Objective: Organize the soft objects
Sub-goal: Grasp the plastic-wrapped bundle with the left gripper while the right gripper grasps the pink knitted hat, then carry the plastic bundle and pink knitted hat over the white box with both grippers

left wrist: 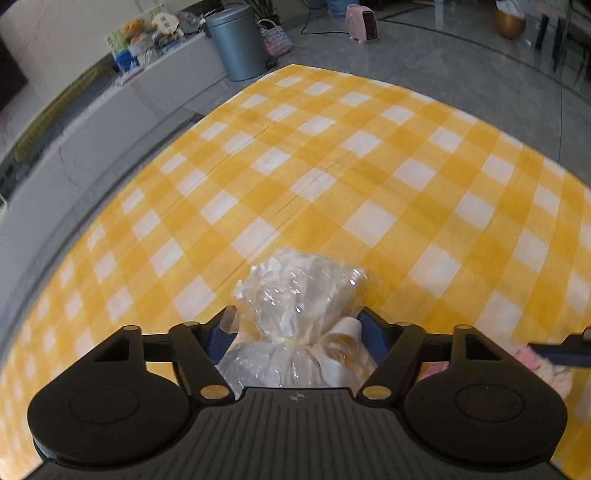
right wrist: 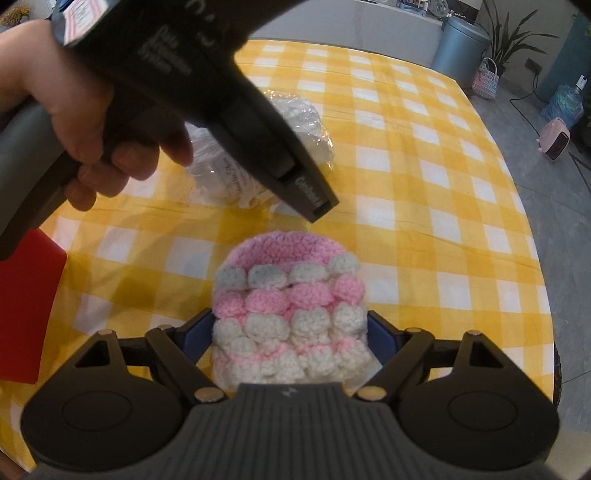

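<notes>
Left hand-held gripper (left wrist: 299,332) angled down, jaws spread around clear-wrapped bundle (left wrist: 295,295), right hand-held gripper (right wrist: 290,332) spread around pink-white crochet piece (right wrist: 291,306), neither seen clamped, checked worktop (left wrist: 332,166).

You're at a table under a yellow checked cloth (left wrist: 332,155) on a grey tiled floor (left wrist: 443,55); beyond it stand a grey bin (left wrist: 238,44), a pink heater (left wrist: 364,24) and a potted plant (right wrist: 506,40)

Clear plastic-wrapped white bundle (left wrist: 295,295) (tied with ribbon), lying near pink-and-white crocheted pouch (right wrist: 291,310), both on checked cloth
</notes>
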`<state>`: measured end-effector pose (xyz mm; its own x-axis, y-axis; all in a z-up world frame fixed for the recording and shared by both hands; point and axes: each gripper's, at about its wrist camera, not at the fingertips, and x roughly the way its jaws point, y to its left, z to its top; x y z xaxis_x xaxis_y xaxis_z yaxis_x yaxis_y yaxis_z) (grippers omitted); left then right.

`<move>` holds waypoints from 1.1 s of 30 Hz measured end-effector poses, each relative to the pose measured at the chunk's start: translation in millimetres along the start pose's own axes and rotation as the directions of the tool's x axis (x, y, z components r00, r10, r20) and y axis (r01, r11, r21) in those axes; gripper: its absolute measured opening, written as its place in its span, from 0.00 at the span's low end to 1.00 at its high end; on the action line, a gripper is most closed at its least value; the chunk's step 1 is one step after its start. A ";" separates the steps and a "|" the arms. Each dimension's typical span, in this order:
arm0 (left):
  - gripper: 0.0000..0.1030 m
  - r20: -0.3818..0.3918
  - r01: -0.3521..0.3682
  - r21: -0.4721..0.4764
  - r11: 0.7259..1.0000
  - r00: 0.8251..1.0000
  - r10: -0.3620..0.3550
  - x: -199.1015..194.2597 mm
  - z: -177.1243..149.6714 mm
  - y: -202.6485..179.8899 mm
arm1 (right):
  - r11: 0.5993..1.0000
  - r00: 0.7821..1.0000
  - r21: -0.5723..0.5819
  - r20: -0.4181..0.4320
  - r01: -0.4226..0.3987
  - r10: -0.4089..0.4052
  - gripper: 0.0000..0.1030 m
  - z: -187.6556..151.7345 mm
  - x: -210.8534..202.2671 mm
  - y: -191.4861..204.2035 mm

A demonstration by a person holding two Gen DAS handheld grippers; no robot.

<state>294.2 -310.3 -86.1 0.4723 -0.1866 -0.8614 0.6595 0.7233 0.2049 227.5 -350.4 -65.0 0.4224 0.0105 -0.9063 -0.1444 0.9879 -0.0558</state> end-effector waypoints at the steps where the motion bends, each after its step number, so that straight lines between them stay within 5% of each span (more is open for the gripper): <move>1: 0.66 -0.001 0.017 -0.017 1.000 1.000 -0.017 -1.0 0.1 1.5 | 1.000 1.000 0.002 0.000 -0.001 0.001 0.81 0.0 0.0 -0.3; 5: 0.52 -0.009 0.015 -0.032 0.999 1.000 -0.016 -4.8 -2.3 -0.9 | 1.000 1.000 0.014 0.012 -0.015 0.015 0.75 -0.5 -1.8 -2.9; 13: 0.50 -0.042 0.008 -0.035 0.999 0.999 -0.009 -14.5 -14.2 -7.3 | 0.993 0.995 0.121 0.099 0.005 -0.017 0.44 -0.9 -16.4 -22.8; 19: 0.49 -0.099 0.034 -0.070 0.997 0.994 -0.041 -21.6 -16.8 -9.2 | 0.980 0.990 0.198 0.143 -0.037 0.009 0.32 -2.7 -23.0 -36.8; 33: 0.49 -0.073 0.003 -0.045 0.999 0.997 -0.007 -53.3 -13.4 -17.8 | 0.948 0.973 0.313 0.231 -0.056 -0.019 0.31 -5.1 -39.4 -60.9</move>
<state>249.4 -304.3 -50.1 0.4243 -0.1426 -0.8942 0.6340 0.7518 0.1810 215.1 -411.8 -28.0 0.6207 0.0273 -0.7836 0.1197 0.9844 0.1291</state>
